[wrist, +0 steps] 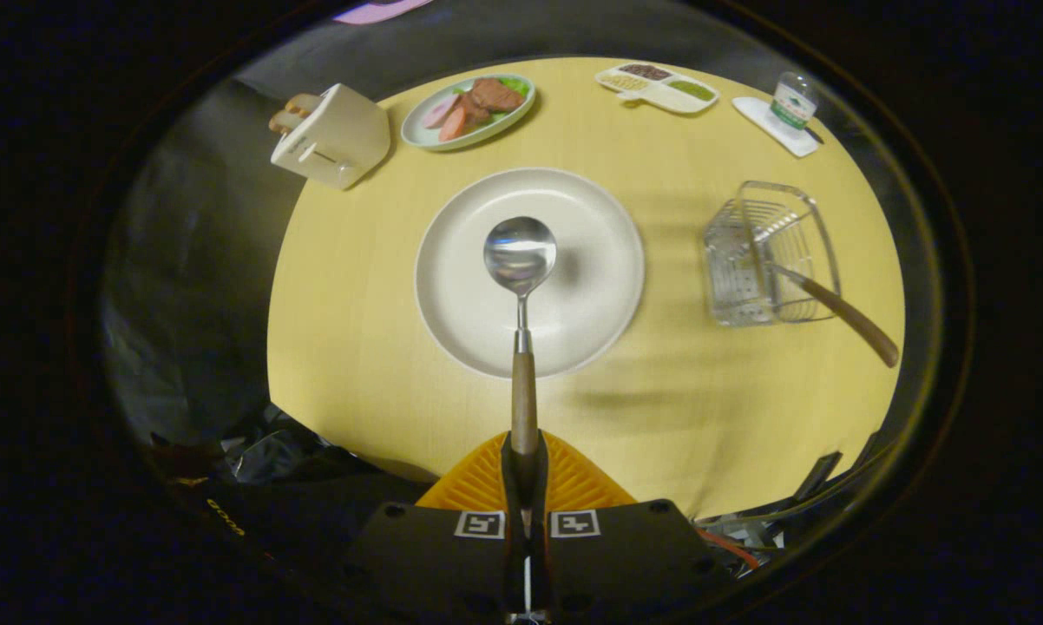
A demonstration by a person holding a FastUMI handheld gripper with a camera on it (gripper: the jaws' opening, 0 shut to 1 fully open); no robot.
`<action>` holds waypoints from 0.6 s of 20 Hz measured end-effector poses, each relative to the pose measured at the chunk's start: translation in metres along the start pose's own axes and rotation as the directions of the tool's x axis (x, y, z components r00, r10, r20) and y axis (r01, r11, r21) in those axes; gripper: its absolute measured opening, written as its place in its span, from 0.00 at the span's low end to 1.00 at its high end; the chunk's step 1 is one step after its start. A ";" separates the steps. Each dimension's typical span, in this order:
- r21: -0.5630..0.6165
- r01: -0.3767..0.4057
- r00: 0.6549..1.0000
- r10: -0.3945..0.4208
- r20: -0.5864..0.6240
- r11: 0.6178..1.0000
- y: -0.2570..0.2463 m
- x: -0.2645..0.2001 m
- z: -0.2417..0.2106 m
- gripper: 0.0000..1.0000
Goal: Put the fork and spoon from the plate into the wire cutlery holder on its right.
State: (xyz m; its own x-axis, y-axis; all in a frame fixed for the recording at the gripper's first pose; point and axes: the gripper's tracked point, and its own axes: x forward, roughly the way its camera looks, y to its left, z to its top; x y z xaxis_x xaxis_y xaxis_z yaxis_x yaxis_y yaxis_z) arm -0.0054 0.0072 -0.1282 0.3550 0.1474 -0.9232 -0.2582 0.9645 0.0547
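My gripper is shut on the wooden handle of the spoon, both orange fingers pressing it. The spoon points straight ahead, its steel bowl held above the middle of the round white plate. The plate lies on the yellow table with nothing else on it. To the plate's right stands the wire cutlery holder. The fork leans in it, brown handle sticking out toward the near right; its tines are hard to make out among the wires.
At the table's far side are a white toaster with bread, a green plate of food, a divided white snack tray and a cup on a white coaster. The table's near edge lies just ahead of my fingers.
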 end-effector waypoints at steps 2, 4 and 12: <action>0.022 0.017 0.999 -0.017 0.028 1.000 -0.017 -0.019 0.005 0.05; 0.048 0.027 0.998 -0.029 0.053 0.998 -0.033 -0.035 0.008 0.05; 0.159 0.117 0.991 -0.125 0.041 0.980 -0.111 -0.056 0.011 0.05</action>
State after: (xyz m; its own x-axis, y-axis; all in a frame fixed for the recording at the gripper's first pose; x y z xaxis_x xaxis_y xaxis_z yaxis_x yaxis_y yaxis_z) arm 0.0130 -0.1059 -0.0783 0.4208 0.0342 -0.9065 -0.0690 0.9976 0.0056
